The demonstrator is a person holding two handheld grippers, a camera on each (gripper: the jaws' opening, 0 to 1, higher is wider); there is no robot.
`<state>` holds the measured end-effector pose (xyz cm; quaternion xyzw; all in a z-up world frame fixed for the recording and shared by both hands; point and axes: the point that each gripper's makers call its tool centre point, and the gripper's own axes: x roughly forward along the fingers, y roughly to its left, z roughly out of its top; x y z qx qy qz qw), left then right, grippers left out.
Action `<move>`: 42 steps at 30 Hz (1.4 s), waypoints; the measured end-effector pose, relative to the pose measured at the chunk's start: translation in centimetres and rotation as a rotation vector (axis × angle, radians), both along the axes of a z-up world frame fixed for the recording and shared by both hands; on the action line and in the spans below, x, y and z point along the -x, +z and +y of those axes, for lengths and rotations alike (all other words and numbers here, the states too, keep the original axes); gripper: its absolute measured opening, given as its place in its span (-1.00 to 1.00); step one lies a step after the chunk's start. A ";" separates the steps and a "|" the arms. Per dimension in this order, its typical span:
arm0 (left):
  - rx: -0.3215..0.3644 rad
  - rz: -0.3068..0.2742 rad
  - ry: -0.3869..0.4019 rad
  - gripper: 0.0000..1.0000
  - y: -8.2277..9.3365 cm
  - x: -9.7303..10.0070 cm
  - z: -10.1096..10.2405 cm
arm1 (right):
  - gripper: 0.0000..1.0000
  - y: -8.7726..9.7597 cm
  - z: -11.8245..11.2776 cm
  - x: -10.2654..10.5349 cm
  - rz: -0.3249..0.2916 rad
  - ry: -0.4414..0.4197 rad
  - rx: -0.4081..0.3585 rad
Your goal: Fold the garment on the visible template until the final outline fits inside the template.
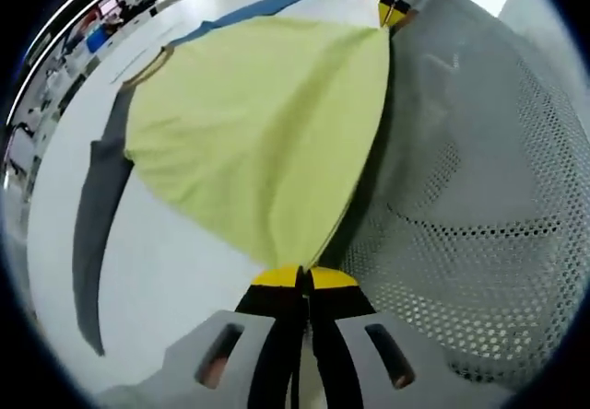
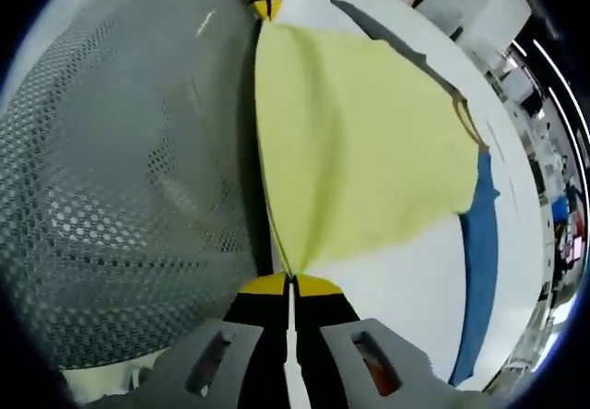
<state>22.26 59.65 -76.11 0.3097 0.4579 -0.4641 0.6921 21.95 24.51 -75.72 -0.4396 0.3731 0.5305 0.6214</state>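
Observation:
A yellow garment (image 1: 258, 133) hangs stretched over a white table (image 1: 175, 262), its collar (image 1: 152, 64) at the far end. My left gripper (image 1: 304, 275) is shut on one corner of its near edge. The right gripper (image 1: 396, 11) holds the other corner at the top of the left gripper view. In the right gripper view my right gripper (image 2: 290, 285) is shut on the yellow garment (image 2: 359, 142), and the left gripper (image 2: 267, 4) pinches the far corner. A grey strip (image 1: 92, 225) and a blue strip (image 1: 249, 11) stick out from under the garment; the blue strip (image 2: 479, 243) also runs along the right.
Grey mesh fabric (image 1: 479, 197) lies close beside the held edge, also seen as mesh fabric (image 2: 120, 169) in the right gripper view. Benches and equipment (image 1: 74, 40) stand beyond the table's far edge.

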 end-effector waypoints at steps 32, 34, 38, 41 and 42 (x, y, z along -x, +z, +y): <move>0.083 0.148 0.160 -1.00 -0.6 0.2 0.2 | -0.96 -1.3 0.2 0.5 0.045 0.055 0.062; 0.086 0.144 0.169 -1.00 -0.6 0.2 0.2 | -0.96 -1.4 0.3 0.5 0.048 0.051 0.064; 0.094 0.145 0.194 -1.00 -0.6 0.2 0.2 | -0.95 -1.4 0.2 0.5 0.050 0.043 0.061; 0.108 0.152 0.217 -1.00 -0.6 0.2 0.2 | -0.95 -1.4 0.2 0.3 0.062 0.006 0.034; 0.114 0.156 0.226 -1.00 -0.6 0.2 0.2 | -0.95 -1.4 0.1 0.3 0.065 0.000 0.023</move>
